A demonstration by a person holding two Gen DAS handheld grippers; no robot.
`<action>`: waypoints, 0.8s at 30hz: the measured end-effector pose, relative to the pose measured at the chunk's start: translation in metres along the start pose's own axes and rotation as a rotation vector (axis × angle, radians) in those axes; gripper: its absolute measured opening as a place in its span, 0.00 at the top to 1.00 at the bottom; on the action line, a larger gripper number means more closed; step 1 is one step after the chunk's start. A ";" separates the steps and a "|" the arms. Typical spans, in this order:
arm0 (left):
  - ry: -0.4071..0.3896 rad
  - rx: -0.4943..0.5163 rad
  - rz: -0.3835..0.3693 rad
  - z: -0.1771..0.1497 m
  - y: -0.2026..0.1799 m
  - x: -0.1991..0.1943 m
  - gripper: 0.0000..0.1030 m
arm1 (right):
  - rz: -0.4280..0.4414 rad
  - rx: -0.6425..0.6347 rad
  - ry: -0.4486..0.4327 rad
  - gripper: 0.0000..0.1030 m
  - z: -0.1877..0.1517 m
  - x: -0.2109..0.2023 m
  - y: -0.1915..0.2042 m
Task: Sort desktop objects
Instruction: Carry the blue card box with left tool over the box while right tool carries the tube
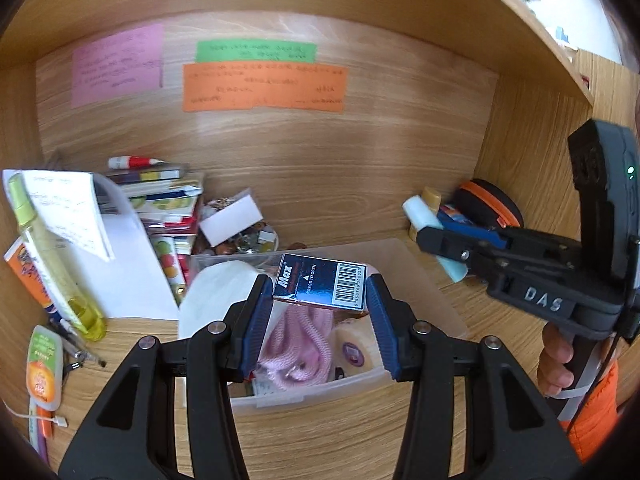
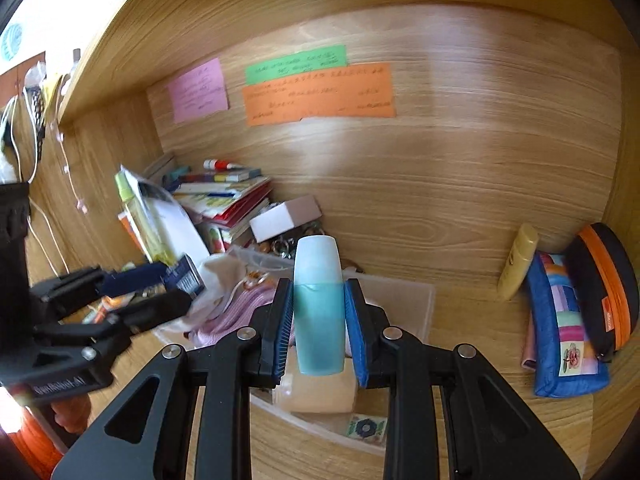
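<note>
Here, in the left wrist view, the left gripper (image 1: 320, 316) has its fingers pinching a small dark-blue staple box (image 1: 320, 286) by its two short ends, held above the clear plastic bin (image 1: 432, 280) on the bench (image 1: 360, 432). The box looks light and stiff, but thin card would likely crush under a hard squeeze, so a grip across the ends seems sound.

In the right wrist view, the right gripper (image 2: 319, 320) has its fingers pressed onto a pale teal bottle (image 2: 319, 304) at mid-body, upright over the same bin. Its smooth plastic probably slips easily; holding below the cap line, where the sides run parallel, seems safest.
</note>
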State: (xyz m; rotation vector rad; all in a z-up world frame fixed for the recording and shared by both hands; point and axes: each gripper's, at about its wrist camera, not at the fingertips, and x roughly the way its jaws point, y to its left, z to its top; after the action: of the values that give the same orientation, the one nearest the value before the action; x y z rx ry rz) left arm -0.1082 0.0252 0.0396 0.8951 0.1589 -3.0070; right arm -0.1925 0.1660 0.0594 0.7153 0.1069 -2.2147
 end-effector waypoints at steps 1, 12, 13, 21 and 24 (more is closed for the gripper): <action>0.006 0.004 -0.001 0.001 -0.002 0.004 0.54 | -0.004 0.002 -0.005 0.78 0.000 -0.001 -0.002; 0.113 0.019 -0.028 0.002 -0.017 0.060 0.54 | -0.030 0.008 0.062 0.77 -0.017 0.024 -0.024; 0.118 0.018 -0.025 0.002 -0.018 0.065 0.54 | -0.030 0.015 0.074 0.77 -0.018 0.027 -0.026; 0.122 0.062 0.031 -0.011 -0.022 0.092 0.54 | -0.063 0.034 0.147 0.77 -0.029 0.049 -0.037; 0.112 0.104 0.051 -0.017 -0.026 0.094 0.54 | -0.088 0.031 0.170 0.77 -0.032 0.057 -0.038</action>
State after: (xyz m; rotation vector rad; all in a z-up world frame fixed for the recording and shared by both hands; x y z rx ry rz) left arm -0.1782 0.0552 -0.0234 1.0598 -0.0204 -2.9430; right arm -0.2345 0.1636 -0.0032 0.9318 0.1931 -2.2395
